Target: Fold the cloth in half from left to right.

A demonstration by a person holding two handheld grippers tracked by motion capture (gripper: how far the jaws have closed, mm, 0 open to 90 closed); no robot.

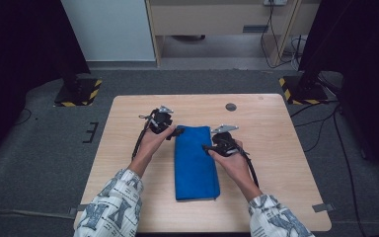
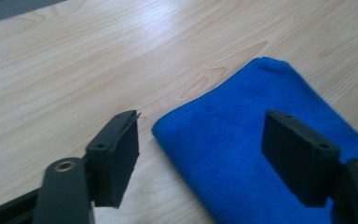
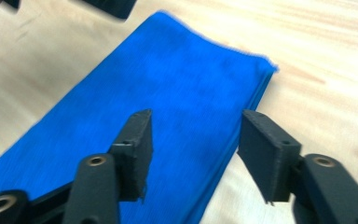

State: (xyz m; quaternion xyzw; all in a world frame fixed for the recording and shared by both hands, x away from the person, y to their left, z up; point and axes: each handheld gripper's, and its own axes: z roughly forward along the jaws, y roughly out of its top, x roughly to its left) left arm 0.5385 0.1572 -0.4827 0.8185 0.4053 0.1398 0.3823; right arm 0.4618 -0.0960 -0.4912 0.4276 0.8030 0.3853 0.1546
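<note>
Blue towel (image 1: 195,162) folded long, flat on counter (image 1: 128,128). Left claw (image 2: 200,158) apart, empty, at far corner. Right claw (image 3: 193,154) apart, empty, over long edge. Another fold probably left.

One blue towel (image 1: 195,163) — two hand-held grippers (image 1: 176,132) (image 1: 208,147).

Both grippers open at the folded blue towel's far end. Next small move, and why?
Probably ease the left gripper lower and shut it on the far left corner of the blue towel: its fingers straddle that corner, open and apart from it. The right gripper likewise stands open over the right edge, gripping nothing.
</note>
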